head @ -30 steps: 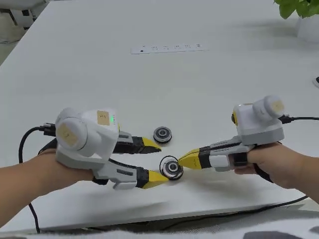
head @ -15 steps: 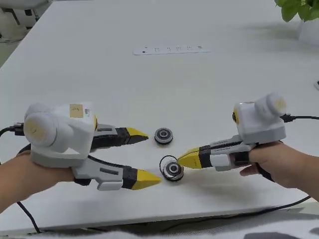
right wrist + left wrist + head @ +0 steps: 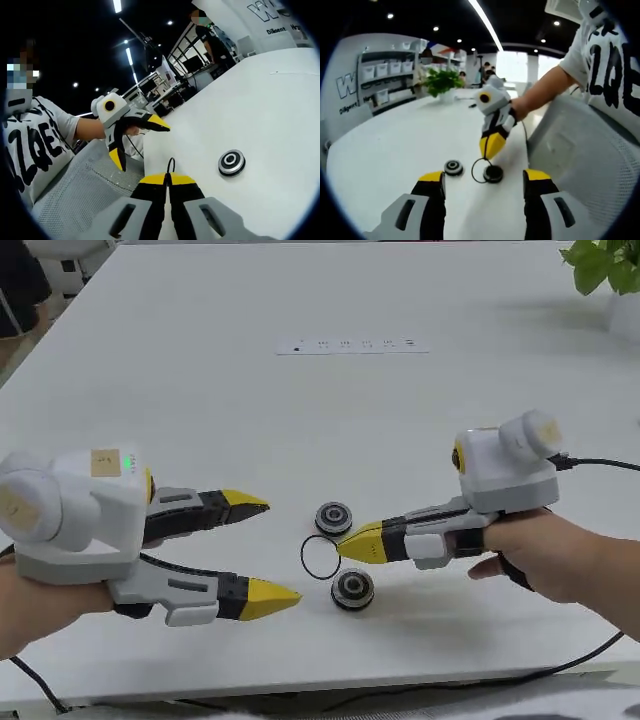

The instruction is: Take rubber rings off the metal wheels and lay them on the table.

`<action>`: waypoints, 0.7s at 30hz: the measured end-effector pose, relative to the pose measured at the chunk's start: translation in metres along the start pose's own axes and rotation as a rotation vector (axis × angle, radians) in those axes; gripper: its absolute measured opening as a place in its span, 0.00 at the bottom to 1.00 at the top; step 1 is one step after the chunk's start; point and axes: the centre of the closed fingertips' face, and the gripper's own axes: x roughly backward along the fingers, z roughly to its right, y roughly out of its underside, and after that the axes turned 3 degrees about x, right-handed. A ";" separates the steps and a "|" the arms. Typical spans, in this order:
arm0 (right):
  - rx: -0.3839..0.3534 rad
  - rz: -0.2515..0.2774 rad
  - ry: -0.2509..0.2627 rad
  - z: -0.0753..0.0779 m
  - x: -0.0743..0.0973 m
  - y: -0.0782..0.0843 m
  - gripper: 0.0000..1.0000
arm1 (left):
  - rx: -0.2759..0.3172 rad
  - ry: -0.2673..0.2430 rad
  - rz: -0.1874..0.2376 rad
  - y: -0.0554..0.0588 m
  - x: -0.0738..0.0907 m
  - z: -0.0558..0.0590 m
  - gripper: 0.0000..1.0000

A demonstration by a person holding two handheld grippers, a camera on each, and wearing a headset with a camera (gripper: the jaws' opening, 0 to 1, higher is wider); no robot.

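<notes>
My right gripper [image 3: 345, 547] is shut on a thin black rubber ring [image 3: 303, 558], which hangs from its yellow tips between two metal wheels. The far wheel [image 3: 333, 518] has a dark band round it. The near wheel [image 3: 352, 588] lies just below the ring. My left gripper [image 3: 265, 550] is open to the left of both wheels, touching neither. In the left gripper view, the right gripper [image 3: 492, 145] holds the ring [image 3: 473, 175] over the near wheel [image 3: 493, 173], with the far wheel [image 3: 453, 167] to its left. The right gripper view shows the ring [image 3: 171, 162] pinched at its tips [image 3: 169, 176] and one wheel [image 3: 231, 162].
The white table [image 3: 300, 420] stretches far ahead, with a flat white power strip [image 3: 352, 345] at mid-distance. A potted plant [image 3: 605, 265] stands at the far right. A black cable [image 3: 600, 465] trails from the right gripper. The table's front edge lies close below the grippers.
The right gripper has pulled the ring off the near wheel and lifted it away. The left gripper let go of that wheel and drew back to the left.
</notes>
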 end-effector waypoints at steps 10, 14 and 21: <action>0.017 -0.045 -0.031 -0.001 -0.026 0.000 0.00 | 0.041 -0.068 0.009 0.009 0.022 -0.014 0.64; 0.027 -0.067 -0.050 -0.004 -0.036 0.002 0.00 | 0.049 -0.080 0.003 0.013 0.027 -0.017 0.65; 0.026 -0.104 -0.048 0.002 -0.049 0.010 0.00 | 0.058 -0.102 0.008 0.015 0.033 -0.021 0.65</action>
